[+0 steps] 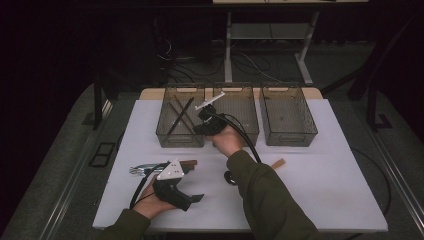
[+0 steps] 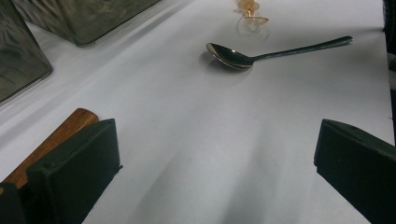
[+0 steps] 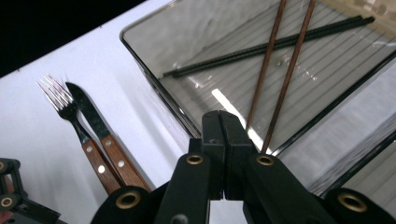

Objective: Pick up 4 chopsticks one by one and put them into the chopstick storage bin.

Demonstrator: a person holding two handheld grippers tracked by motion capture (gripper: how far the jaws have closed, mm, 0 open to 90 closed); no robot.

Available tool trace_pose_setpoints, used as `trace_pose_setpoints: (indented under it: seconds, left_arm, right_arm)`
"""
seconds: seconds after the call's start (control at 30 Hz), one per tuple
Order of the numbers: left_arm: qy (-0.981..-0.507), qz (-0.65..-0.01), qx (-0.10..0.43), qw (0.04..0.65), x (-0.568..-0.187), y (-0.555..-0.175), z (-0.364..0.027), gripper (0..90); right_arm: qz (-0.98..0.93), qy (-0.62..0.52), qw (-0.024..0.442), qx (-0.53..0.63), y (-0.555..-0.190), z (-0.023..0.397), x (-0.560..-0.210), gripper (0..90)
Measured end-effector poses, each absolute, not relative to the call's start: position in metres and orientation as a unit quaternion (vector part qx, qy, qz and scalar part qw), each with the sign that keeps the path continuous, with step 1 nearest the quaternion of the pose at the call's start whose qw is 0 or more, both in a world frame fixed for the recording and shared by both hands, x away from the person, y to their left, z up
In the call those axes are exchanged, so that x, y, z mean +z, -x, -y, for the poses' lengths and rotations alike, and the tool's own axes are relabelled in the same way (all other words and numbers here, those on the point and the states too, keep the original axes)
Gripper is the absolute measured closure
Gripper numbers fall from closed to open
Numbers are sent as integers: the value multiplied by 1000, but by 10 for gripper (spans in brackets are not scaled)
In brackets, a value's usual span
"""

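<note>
right claw (image 3: 223,154) pinched shut on nothing, hovering at the left bin's (image 1: 165,131) near rim – brown chopsticks (image 3: 285,70) just past its tips inside, left claw (image 1: 187,199) wide open, resting near the counter's (image 1: 325,195) front-left corner

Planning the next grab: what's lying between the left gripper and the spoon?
Nothing. In the left gripper view, bare white table runs from the open left gripper to the spoon.
</note>
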State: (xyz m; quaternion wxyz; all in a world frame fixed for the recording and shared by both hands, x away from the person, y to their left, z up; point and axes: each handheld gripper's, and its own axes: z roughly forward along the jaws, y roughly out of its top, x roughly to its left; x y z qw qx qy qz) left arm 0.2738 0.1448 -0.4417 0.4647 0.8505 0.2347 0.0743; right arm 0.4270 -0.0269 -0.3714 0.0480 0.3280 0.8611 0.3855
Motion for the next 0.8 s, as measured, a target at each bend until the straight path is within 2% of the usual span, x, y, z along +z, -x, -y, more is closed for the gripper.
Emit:
trace_pose_setpoints:
  seconds: [0.17, 0.33, 0.6, 0.8]
  left_arm:
    - [-851, -234, 76, 464, -441, -273, -145, 0]
    - [-851, -234, 76, 463, -442, -274, -145, 0]
    - [-853, -235, 76, 459, -442, -274, -145, 0]
    - [-852, -239, 76, 460, -442, -274, -145, 0]
  right_arm:
    - [-861, -322, 46, 392, -423, 27, -368, 868]
    - [-851, -326, 40, 410, -417, 41, -367, 700]
    - [-839, -324, 41, 436, -400, 82, -367, 494]
    - [-832, -327, 45, 446, -387, 118, -368, 427]
